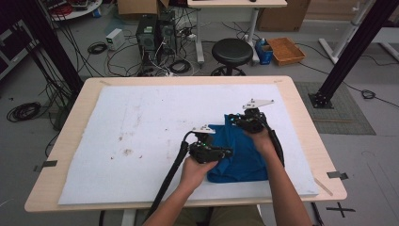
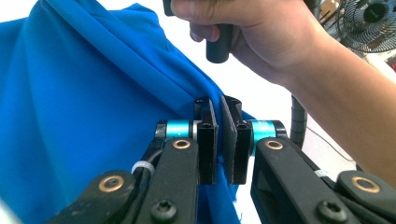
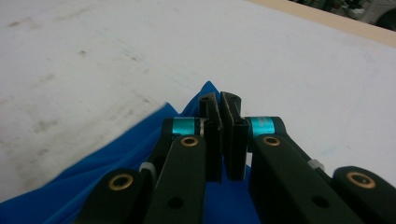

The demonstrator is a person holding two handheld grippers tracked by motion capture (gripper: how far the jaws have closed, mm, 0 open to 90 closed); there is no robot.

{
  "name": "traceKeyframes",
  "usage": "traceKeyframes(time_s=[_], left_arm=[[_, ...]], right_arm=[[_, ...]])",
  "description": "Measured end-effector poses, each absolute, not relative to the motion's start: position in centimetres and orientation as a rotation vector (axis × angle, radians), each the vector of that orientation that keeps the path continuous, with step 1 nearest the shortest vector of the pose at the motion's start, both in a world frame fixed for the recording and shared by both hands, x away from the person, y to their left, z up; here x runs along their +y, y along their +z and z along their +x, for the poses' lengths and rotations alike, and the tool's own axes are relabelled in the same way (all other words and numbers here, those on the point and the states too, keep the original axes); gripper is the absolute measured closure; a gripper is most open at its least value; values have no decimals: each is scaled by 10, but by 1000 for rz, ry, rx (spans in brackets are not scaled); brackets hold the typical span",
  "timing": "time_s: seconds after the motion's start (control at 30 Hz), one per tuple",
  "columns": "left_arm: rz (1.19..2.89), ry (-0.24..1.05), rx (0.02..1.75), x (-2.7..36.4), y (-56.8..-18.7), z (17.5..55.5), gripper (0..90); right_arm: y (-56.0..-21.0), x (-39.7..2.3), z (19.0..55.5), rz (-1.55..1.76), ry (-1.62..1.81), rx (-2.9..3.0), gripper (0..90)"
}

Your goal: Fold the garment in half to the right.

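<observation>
Blue cloth [image 1: 244, 155]: one piece, crumpled and partly folded, lying in the lower right of the high view on the white mat [image 1: 141, 141] that covers the desk [image 1: 75, 117]; in the left gripper view the same cloth [image 2: 84, 107] takes up the left and centre of the frame in long folds. Left gripper [image 1: 226, 152]: held in the person's left hand [image 1: 197, 167], lower centre of the high view, at the cloth's left edge; its jaws are clamped on a fold of the cloth, which the left gripper view [image 2: 219, 140] shows pinched between the two black pads. Right gripper [image 1: 232, 121]: held in the person's right hand [image 1: 261, 139], just above the cloth's upper edge in the high view; its jaws are pressed together on a corner of the cloth [image 3: 140, 154], whose blue tip pokes out beyond the pads in the right gripper view [image 3: 220, 140]. The two grippers are near each other, at different parts of the same cloth. White mat: marked with brownish stains toward the centre left of the high view. Background, upper part of the high view: black stool [image 1: 231, 52], orange basket [image 1: 286, 50], computer cases [image 1: 155, 30] and loose cables on the floor.
</observation>
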State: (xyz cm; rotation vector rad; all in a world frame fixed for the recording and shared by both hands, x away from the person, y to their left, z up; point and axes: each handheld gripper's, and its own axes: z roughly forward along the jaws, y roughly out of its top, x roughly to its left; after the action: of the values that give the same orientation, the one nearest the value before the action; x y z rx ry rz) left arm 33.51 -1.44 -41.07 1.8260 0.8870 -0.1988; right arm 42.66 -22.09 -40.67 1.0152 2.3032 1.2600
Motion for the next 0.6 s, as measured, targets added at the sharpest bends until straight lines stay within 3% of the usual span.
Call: traceKeyframes(time_s=[0.33, 0.4, 0.43, 0.47, 0.5, 0.53, 0.57, 0.6], left_arm=[[1891, -195, 859, -68, -416, 346, 844], [1892, -188, 842, -75, -417, 346, 810], [1888, -171, 835, -77, -418, 346, 732], [1885, -141, 820, -78, -418, 345, 732], [1905, -52, 821, -74, -417, 344, 541], [1905, -52, 821, -74, -417, 344, 505], [1893, 9, 825, -63, -414, 345, 486], [1893, 9, 825, -63, -414, 345, 436]], right_arm=[[-414, -263, 425, 1129, 1201, 2216, 882], [-416, -269, 423, 1154, 1197, 2200, 882], [-416, -275, 422, 1183, 1176, 2189, 881], [-416, -275, 422, 1183, 1176, 2189, 881], [-415, -281, 420, 1189, 1162, 2154, 785], [-415, -281, 420, 1189, 1162, 2154, 785], [-412, -288, 416, 1236, 1177, 2105, 609], [-410, -291, 414, 1236, 1162, 2091, 570]])
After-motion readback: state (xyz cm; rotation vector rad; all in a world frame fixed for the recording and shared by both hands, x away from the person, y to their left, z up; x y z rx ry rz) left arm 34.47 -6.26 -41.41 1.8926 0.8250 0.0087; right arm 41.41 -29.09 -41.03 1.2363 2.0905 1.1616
